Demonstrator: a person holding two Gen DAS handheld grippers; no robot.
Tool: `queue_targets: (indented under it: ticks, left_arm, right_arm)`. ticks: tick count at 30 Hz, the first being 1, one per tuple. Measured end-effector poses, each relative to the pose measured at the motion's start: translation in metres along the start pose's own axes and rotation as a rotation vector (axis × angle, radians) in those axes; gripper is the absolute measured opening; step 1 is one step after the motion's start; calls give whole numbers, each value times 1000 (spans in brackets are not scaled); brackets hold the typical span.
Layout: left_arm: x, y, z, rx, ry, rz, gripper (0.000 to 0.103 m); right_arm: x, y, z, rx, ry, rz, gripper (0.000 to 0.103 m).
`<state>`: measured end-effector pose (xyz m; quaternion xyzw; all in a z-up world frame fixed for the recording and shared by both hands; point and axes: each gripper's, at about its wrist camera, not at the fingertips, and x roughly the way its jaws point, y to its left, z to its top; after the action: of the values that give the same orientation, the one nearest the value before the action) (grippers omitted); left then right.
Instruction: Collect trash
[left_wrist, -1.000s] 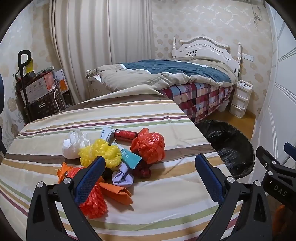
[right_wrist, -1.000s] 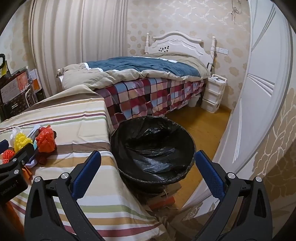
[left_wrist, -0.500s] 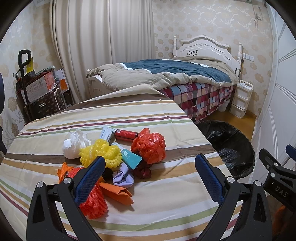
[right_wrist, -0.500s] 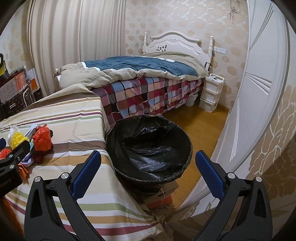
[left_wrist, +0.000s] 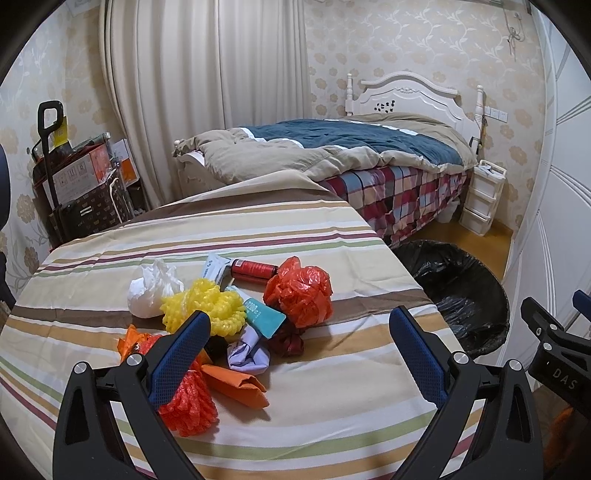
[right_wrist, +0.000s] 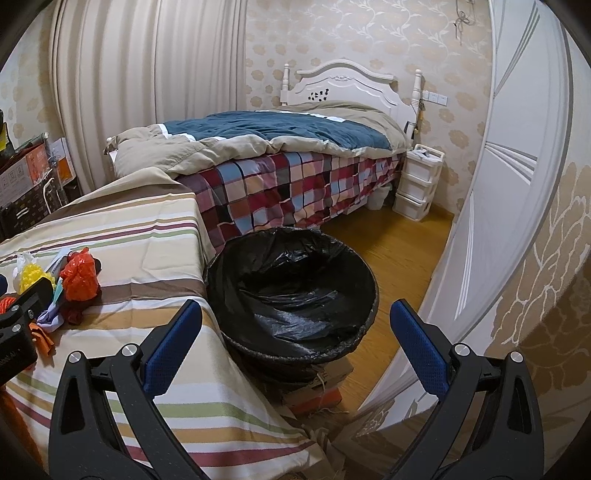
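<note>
A heap of trash lies on the striped table (left_wrist: 332, 406): an orange plastic bag (left_wrist: 299, 291), yellow foam net (left_wrist: 203, 310), white bag (left_wrist: 151, 291), red tube (left_wrist: 253, 269), teal packet (left_wrist: 264, 317), crumpled lilac paper (left_wrist: 245, 354), orange paper (left_wrist: 236, 384) and red-orange net (left_wrist: 190, 406). My left gripper (left_wrist: 299, 354) is open and empty, just in front of the heap. My right gripper (right_wrist: 295, 350) is open and empty, over the table's right edge facing the black-lined bin (right_wrist: 291, 291). The bin also shows in the left wrist view (left_wrist: 458, 291).
A bed (left_wrist: 351, 155) with a checked sheet stands behind the table. White drawers (right_wrist: 417, 184) sit by the headboard. A white door (right_wrist: 509, 184) is at the right. Boxes and a cart (left_wrist: 74, 184) stand at the left wall. Cardboard (right_wrist: 314, 391) lies under the bin.
The right wrist view has shifted slightly; the bin sits a little more centred between its fingers. The left gripper has barely moved. Both stay open.
</note>
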<state>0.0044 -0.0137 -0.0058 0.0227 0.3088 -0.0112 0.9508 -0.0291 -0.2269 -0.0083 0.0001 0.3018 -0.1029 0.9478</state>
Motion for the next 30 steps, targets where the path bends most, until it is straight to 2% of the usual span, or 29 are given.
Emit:
queue_targets:
  ticks: [30]
  left_arm:
    - [-4, 5, 1, 3, 3, -3, 97]
  right_arm:
    - [0, -4, -2, 2, 2, 1, 99]
